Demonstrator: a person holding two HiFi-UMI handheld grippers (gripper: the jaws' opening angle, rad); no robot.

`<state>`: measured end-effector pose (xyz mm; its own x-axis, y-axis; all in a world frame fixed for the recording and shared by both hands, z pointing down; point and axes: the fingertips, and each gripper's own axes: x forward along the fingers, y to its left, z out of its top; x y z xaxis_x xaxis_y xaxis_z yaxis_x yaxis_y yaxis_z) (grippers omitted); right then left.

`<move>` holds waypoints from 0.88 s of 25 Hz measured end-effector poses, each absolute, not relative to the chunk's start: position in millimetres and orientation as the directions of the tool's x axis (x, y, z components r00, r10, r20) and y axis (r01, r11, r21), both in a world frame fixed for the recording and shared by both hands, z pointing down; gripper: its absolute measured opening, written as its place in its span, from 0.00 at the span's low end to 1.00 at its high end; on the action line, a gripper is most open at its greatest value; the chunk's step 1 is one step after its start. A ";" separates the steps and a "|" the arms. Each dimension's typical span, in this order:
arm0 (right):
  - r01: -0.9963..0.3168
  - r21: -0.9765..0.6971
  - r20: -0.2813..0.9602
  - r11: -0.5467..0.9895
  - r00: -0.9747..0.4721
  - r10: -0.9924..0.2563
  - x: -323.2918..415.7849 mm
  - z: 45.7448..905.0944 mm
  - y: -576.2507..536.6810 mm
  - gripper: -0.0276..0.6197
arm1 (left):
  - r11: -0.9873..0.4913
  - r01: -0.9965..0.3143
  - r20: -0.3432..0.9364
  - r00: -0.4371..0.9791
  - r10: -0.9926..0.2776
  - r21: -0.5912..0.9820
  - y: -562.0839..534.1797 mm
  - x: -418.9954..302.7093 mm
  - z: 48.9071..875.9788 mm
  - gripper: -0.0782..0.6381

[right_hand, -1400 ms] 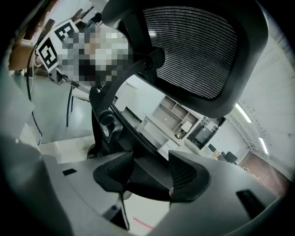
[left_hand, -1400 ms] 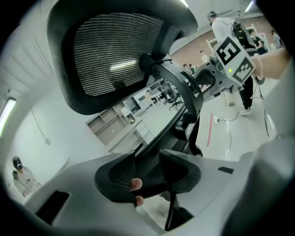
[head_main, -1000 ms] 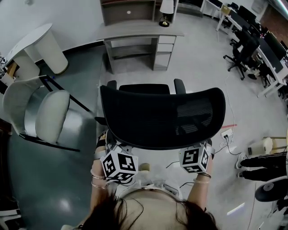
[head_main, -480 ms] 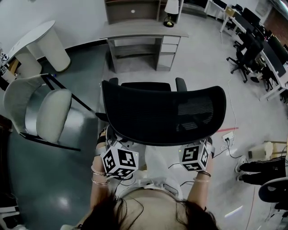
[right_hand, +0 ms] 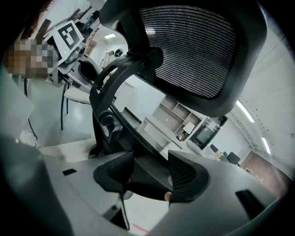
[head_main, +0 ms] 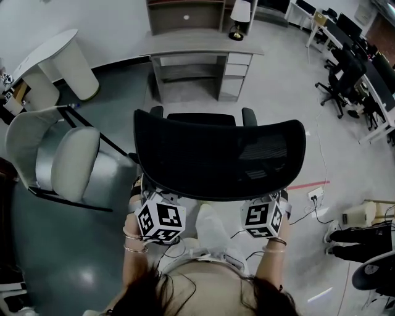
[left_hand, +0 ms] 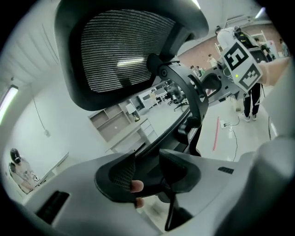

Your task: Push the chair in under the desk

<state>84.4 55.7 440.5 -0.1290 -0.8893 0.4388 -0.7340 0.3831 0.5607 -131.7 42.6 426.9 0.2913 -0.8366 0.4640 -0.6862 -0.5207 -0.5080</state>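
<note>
Black mesh-backed office chair [head_main: 219, 154] on castors stands on the floor, well short of grey desk [head_main: 185, 44] front edge; left tongs [left_hand: 147, 171] and right tongs [right_hand: 151, 173] clasp backrest's lower rim; probably rolls lightly, may swivel; stiff rim suits pushing.

Floor [head_main: 284, 74]: pale grey and matte over the centre and right. A darker glossy grey strip [head_main: 55, 247] runs along the left and reflects ceiling light.
Short red tape line [head_main: 308, 184] on the pale floor at right, with a white power strip [head_main: 313, 196] and cables just beside it.
White wall [head_main: 99, 21] along the far side, with an open shelf unit [head_main: 185, 12] against it.
Far left: white table [head_main: 52, 55] on cylindrical legs. Near it, a white shell armchair [head_main: 65, 157] on thin black legs stands on that strip.
Far right: rows of office desks [head_main: 381, 99] with black swivel chairs [head_main: 336, 92].
Ceiling strip lights [right_hand: 243, 110] are lit.
</note>
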 end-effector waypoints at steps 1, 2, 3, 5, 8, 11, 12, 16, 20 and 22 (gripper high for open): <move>-0.734 0.560 0.438 0.384 -0.130 -0.889 82.3 440.5 52.2 0.38 | -0.519 -0.693 0.464 0.292 -0.836 -0.500 38.3 -134.0 426.8 0.34; -0.734 0.560 0.436 0.384 -0.133 -0.890 80.1 440.6 48.8 0.38 | -0.516 -0.697 0.465 0.287 -0.838 -0.499 34.2 -136.4 426.9 0.34; -0.733 0.561 0.433 0.384 -0.135 -0.891 78.2 440.8 45.3 0.38 | -0.510 -0.699 0.464 0.280 -0.840 -0.501 30.3 -138.4 427.1 0.34; -0.732 0.565 0.425 0.382 -0.139 -0.894 75.8 440.4 37.5 0.38 | -0.497 -0.705 0.460 0.267 -0.847 -0.506 21.8 -140.7 426.9 0.34; -0.729 0.564 0.426 0.387 -0.145 -0.893 72.2 439.4 26.2 0.38 | -0.494 -0.711 0.466 0.259 -0.846 -0.501 9.6 -144.4 426.6 0.34; -0.729 0.562 0.422 0.390 -0.153 -0.894 69.0 439.3 14.6 0.38 | -0.495 -0.709 0.479 0.248 -0.842 -0.503 -2.0 -148.2 427.2 0.34; -0.730 0.561 0.421 0.391 -0.155 -0.894 68.8 439.5 10.8 0.38 | -0.494 -0.710 0.482 0.244 -0.841 -0.502 -5.7 -148.5 427.4 0.34; -0.732 0.554 0.426 0.396 -0.159 -0.891 69.5 439.7 -3.5 0.38 | -0.488 -0.710 0.483 0.234 -0.844 -0.508 -18.7 -147.3 427.5 0.34; -0.732 0.549 0.436 0.404 -0.161 -0.885 73.0 438.4 -16.8 0.38 | -0.493 -0.702 0.485 0.235 -0.842 -0.515 -28.5 -143.8 425.8 0.34; -0.731 0.545 0.443 0.410 -0.164 -0.881 75.8 438.3 -22.2 0.38 | -0.497 -0.700 0.494 0.233 -0.838 -0.513 -32.1 -141.0 425.8 0.34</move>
<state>75.8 -22.2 438.3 -0.1638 -0.8814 0.4431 -0.7311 0.4100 0.5454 -141.0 -32.1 425.8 0.2330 -0.8376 0.4941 -0.7001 -0.4971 -0.5126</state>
